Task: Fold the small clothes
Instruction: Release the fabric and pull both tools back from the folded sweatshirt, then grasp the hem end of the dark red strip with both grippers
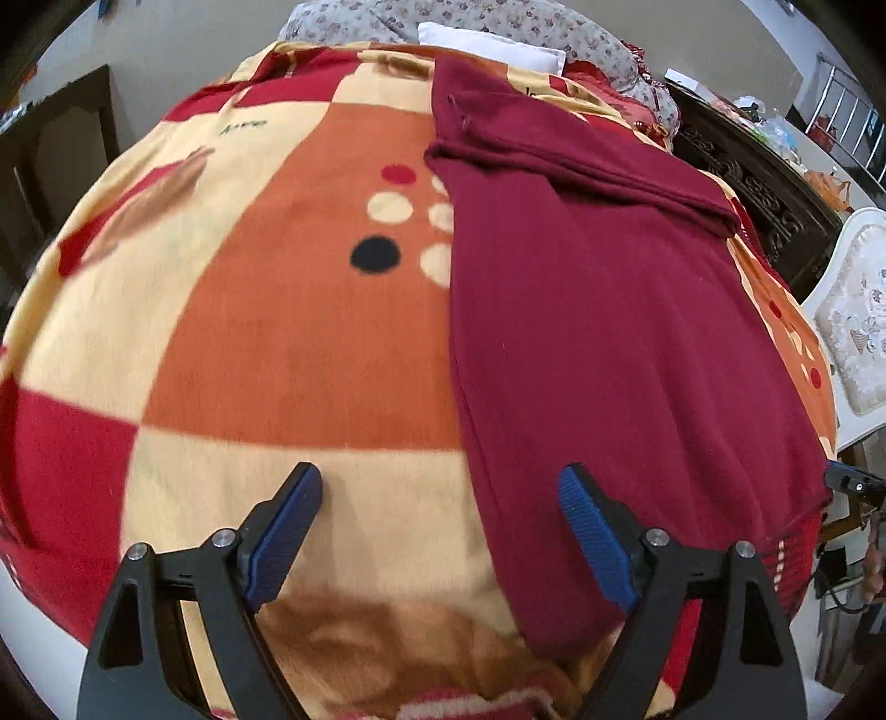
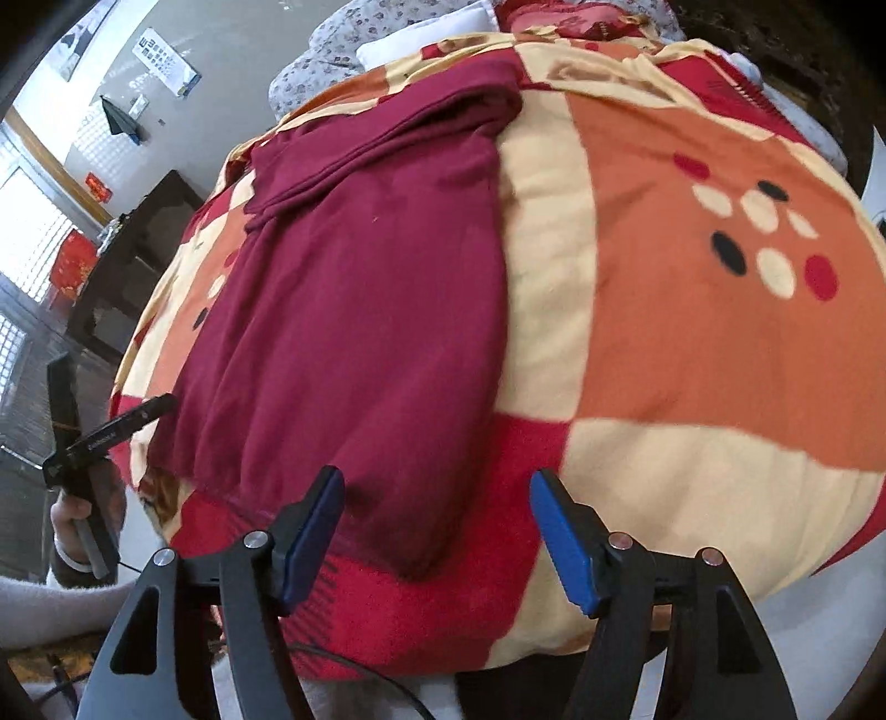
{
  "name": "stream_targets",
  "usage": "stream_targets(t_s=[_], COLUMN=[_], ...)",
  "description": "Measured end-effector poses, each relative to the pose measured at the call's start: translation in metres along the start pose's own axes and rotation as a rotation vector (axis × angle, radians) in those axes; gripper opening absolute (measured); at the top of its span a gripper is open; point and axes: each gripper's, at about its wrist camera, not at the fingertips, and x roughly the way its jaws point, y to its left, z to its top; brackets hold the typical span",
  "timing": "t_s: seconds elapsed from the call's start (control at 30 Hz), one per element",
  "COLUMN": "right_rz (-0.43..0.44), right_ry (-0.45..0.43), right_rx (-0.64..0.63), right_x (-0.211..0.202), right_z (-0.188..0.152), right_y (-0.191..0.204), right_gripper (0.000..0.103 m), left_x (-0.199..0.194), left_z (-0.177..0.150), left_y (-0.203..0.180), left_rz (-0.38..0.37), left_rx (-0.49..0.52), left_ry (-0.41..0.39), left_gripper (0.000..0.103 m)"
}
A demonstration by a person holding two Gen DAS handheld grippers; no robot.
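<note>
A maroon garment lies flat on a patterned blanket, folded lengthwise, with a sleeve folded across its far end. My left gripper is open and empty, above the blanket by the garment's near left edge. In the right wrist view the garment lies left of centre on the blanket. My right gripper is open and empty, above the garment's near right corner. The left gripper also shows at the far left of the right wrist view, held in a hand.
A white pillow and floral bedding lie at the bed's far end. A dark carved cabinet and a white cushioned chair stand to the right. A dark table stands left of the bed.
</note>
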Motion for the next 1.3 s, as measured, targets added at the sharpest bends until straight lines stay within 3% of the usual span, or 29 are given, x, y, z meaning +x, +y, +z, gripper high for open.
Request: stream_targets(t_s=[0.23,0.43,0.53,0.57,0.6,0.7,0.77,0.87,0.93,1.03,1.17,1.3], right_rz=[0.043,0.075,0.091,0.093,0.091,0.064,0.075,0.136,0.134,0.210,0.272,0.276], right_ry=[0.007,0.007,-0.015,-0.030,-0.043,-0.064,-0.059,-0.042,-0.031,-0.059,-0.163,-0.280], right_rx=[-0.004,0.008,0.015,0.019,0.018,-0.029,-0.057,-0.081,-0.089,-0.061,-0.061,-0.069], right_x=[0.010,0.012,0.013,0.013,0.013,0.013,0.013,0.018,0.024,0.017,-0.007,-0.018], right_z=[-0.004,-0.002,-0.001,-0.001,-0.001,-0.003,-0.004,-0.004,-0.003,0.008,0.038,0.083], right_y=[0.007,0.004,0.002,0.001,0.002,0.008,0.011,0.017,0.019,0.015,0.021,0.029], right_gripper=[0.079,0.080,0.080,0.078,0.076,0.060,0.030,0.021,0.017,0.015,0.015,0.015], left_x=[-0.001,0.001,0.005,0.005,0.005,0.005,0.005,0.001,-0.006,-0.020,-0.037,-0.042], left_z=[-0.008,-0.010,-0.009,-0.009,-0.009,-0.009,-0.007,-0.004,0.002,0.018,0.056,0.100], left_y=[-0.005,-0.017,-0.027,-0.029,-0.032,-0.037,-0.035,-0.036,-0.034,-0.028,-0.025,-0.030], left_rz=[-0.029,-0.056,-0.061,-0.054,-0.044,-0.044,-0.068,-0.078,-0.111,-0.159,-0.173,-0.163], left_rx=[-0.035,-0.017,0.045,0.070,0.090,0.140,0.139,0.176,0.179,0.168,0.160,0.167], left_ry=[0.014,0.048,0.049,0.043,0.040,0.038,0.050,0.050,0.045,0.010,-0.074,-0.158], left_gripper=[0.090,0.090,0.089,0.079,0.059,0.024,0.018,0.010,0.009,0.008,0.007,0.007])
